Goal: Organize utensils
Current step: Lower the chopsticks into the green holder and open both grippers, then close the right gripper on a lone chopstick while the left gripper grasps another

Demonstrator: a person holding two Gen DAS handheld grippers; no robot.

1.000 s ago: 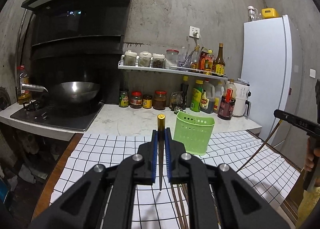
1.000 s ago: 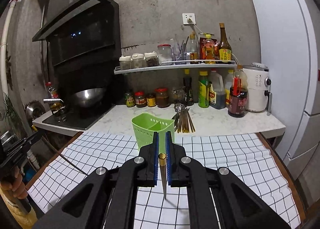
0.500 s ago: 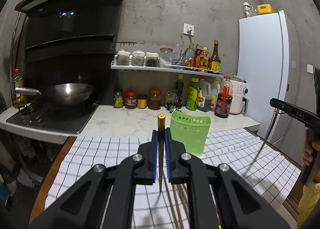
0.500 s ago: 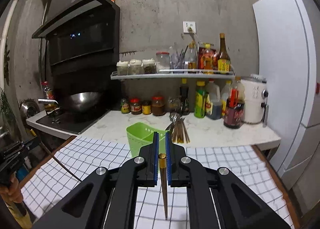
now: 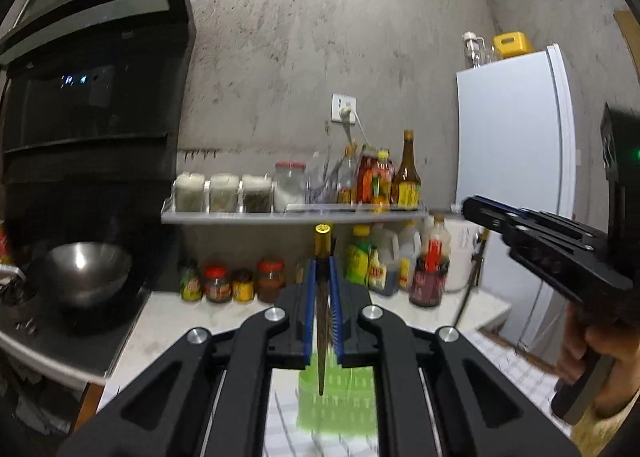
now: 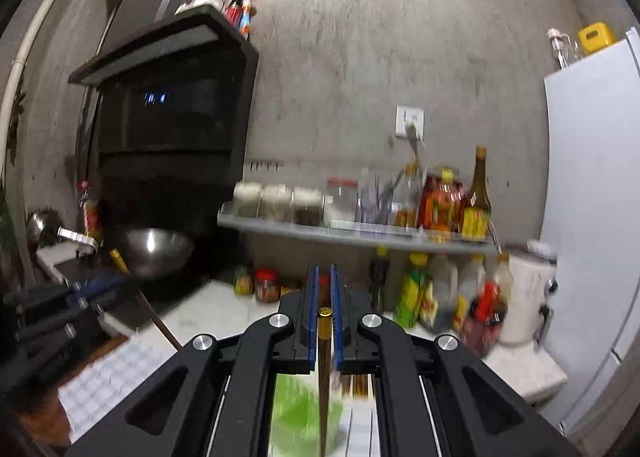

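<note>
a: your left gripper point(image 5: 322, 321) is pinched tight on a chopstick point(image 5: 322, 297), gold cap up, tip hanging down. half a second back that tip hung over checkered cloth; now it hangs over the green holder point(image 5: 336, 405), which has slid down from mid-frame to under the jaws.

b: and the other one?

a: same story. your right gripper point(image 6: 324, 321) is clamped on its own chopstick point(image 6: 324, 369), gold cap sitting low between the blue pads, shaft pointing down past the near edge of the holder point(image 6: 304, 413). both views are smeared, and the shelf point(image 5: 288, 213) of jars has dropped lower in each frame. reads as both hands lifted and carried forward together.

b: so where does that leave you?

a: past the pickup, into the carry. neither stick is in the holder yet; both tips look above the rim, though blur hides just how they line up. the other gripper shows off to the side in each view, so the two sticks are apart, not paired.

b: anything left out?

a: a loose bundle of utensils point(image 6: 360, 385) lies on the counter just behind the holder. my guess: you lower these two in, then go back for those.
</note>
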